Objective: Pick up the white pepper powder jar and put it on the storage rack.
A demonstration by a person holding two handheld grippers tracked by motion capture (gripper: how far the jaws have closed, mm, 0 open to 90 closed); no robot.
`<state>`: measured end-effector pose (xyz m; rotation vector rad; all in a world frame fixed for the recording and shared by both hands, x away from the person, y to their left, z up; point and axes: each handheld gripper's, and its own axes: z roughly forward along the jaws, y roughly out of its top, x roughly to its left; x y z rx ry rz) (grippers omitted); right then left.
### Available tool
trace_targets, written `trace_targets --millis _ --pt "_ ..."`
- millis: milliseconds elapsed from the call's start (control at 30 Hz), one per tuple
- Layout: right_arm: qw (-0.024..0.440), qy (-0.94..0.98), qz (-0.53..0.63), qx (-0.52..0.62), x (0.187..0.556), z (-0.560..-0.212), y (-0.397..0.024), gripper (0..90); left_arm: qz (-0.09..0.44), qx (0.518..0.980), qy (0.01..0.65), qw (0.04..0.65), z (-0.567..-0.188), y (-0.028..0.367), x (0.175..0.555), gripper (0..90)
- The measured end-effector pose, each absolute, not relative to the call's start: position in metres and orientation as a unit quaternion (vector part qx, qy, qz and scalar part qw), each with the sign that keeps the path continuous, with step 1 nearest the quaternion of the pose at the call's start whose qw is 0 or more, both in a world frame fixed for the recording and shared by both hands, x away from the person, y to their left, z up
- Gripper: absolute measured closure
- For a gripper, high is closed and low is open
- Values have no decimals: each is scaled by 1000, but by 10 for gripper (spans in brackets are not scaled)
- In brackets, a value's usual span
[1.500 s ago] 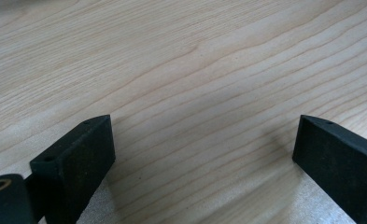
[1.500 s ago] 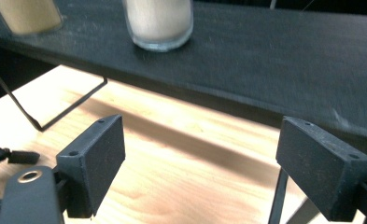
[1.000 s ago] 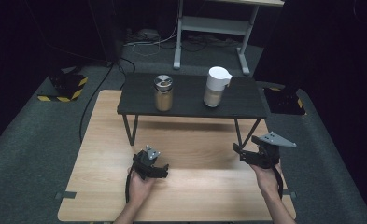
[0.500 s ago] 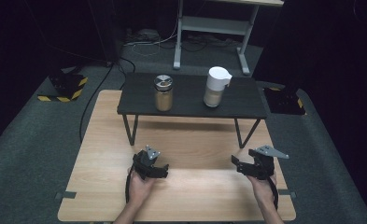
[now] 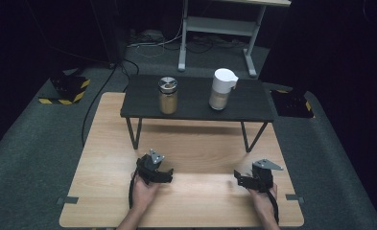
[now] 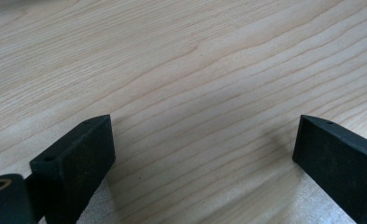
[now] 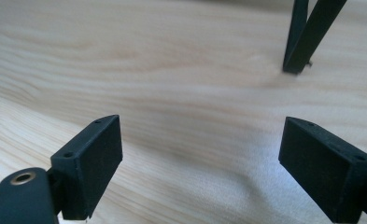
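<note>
Dark room, light wooden table (image 5: pixel 104 143). High view: brass-lidded glass jar (image 5: pixel 167 95) and white lidded canister (image 5: pixel 221 89) stand apart on black raised shelf (image 5: pixel 195 112) along far edge; left gripper (image 5: pixel 163 176) and right gripper (image 5: pixel 240 179) near front edge. Left gripper view: jaws wide, empty. Right gripper view: jaws wide, shelf leg (image 7: pixel 305 35) ahead. Risk: reaching up could clip shelf edge, toppling jar.

forearms cut off by the bottom edge of the high view. left gripper (image 5: pixel 164 175) and right gripper (image 5: pixel 240 180): jaw tips too small and dark there to separate from the bodies. left gripper view: right-hand jaw clipped by the frame's right and bottom edges. right gripper view: shelf leg (image 7: pixel 307 35) cut off at the top, so the black shelf (image 5: pixel 246 103) above it is out of frame. jar (image 5: pixel 168 96) and white canister (image 5: pixel 222 89): contents too small to identify. background beyond the table (image 5: pixel 104 143) lost in darkness.
</note>
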<state>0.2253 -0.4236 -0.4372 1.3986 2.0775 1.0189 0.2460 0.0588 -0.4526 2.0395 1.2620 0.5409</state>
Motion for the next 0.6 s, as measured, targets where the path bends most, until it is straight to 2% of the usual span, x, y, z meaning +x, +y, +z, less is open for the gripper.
trace_targets --millis 167,600 --pt "214 755 353 510 231 -448 -418 117 207 782 484 335 -453 59 246 54" --pt "226 767 329 502 233 -447 -406 106 208 781 484 335 -453 59 246 56"
